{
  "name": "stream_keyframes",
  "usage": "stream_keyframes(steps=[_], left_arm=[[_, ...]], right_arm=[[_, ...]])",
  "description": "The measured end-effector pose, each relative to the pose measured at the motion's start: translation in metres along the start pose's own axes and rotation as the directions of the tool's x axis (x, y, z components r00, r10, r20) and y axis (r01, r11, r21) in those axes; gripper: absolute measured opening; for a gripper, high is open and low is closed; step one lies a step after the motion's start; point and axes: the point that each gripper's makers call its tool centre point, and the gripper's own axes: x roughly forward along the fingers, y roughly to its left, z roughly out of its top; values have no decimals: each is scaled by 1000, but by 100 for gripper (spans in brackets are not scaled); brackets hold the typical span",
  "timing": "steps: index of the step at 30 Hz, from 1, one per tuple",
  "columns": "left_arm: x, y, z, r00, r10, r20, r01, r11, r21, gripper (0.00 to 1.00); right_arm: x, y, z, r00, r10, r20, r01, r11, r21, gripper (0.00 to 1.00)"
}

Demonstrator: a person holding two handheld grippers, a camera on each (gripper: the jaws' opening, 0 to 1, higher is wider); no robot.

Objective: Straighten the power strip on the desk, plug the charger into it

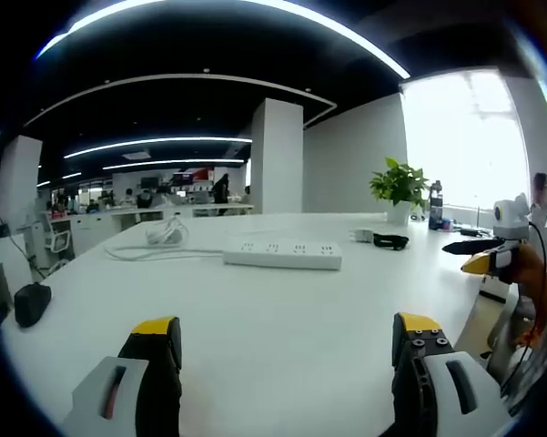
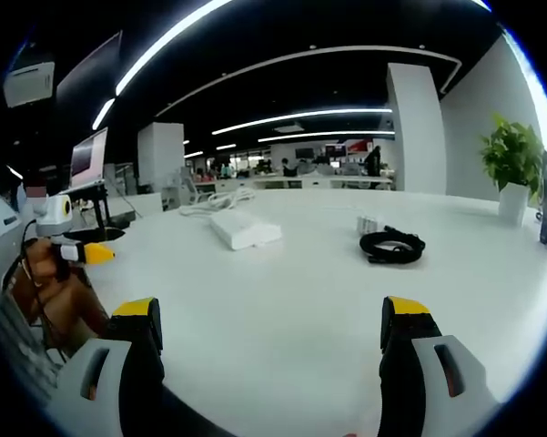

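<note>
Power-strip duty at a broad white desk (image 1: 282,337) in an open-plan office: the long white plastic power strip (image 1: 282,255) lies flat toward the desk's far side, its row of sockets facing up, with its white cable (image 1: 155,248) looping away to the left into a loose bundle. In the right gripper view the same strip (image 2: 244,228) sits well ahead and left of centre, angled away. Nothing lies between either gripper and the strip. A small white charger block (image 2: 368,224) rests to the strip's right, just beside a coiled black cable (image 2: 392,246). A green leafy plant in a white pot (image 1: 400,191) stands near the bright window at the far right edge, and a dark mouse-like object (image 1: 32,303) sits at the desk's left edge. The left gripper (image 1: 287,350), yellow-tipped and black, hovers over bare desk with jaws spread wide and nothing between them. The right gripper (image 2: 271,332) is likewise wide apart and holds nothing; it also appears at the right of the left gripper view.
</note>
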Motion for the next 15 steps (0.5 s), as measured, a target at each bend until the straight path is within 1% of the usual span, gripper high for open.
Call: stream_keyframes(steps=[4,8,12,15], left_arm=[[1,0,-2,1000,-1,-10,1,1000,4,98],[2,0,-1,1000,-10,-10,10,1000,-3,98],[5,-1,4,1000,-31,-4,31,999,-17,98],[7,-2,9,999,-42,-2,42,999,-3,98]], right_arm=[[3,4,0,1000,16,-7,-16,1000,-6,100],[6,6,2,1000,22,-3,-22,1000,-8,100],[10,8,4,999,35,-3,-35,999,-7,99],[12,9,6,999,38,4,-38,999,2,99]])
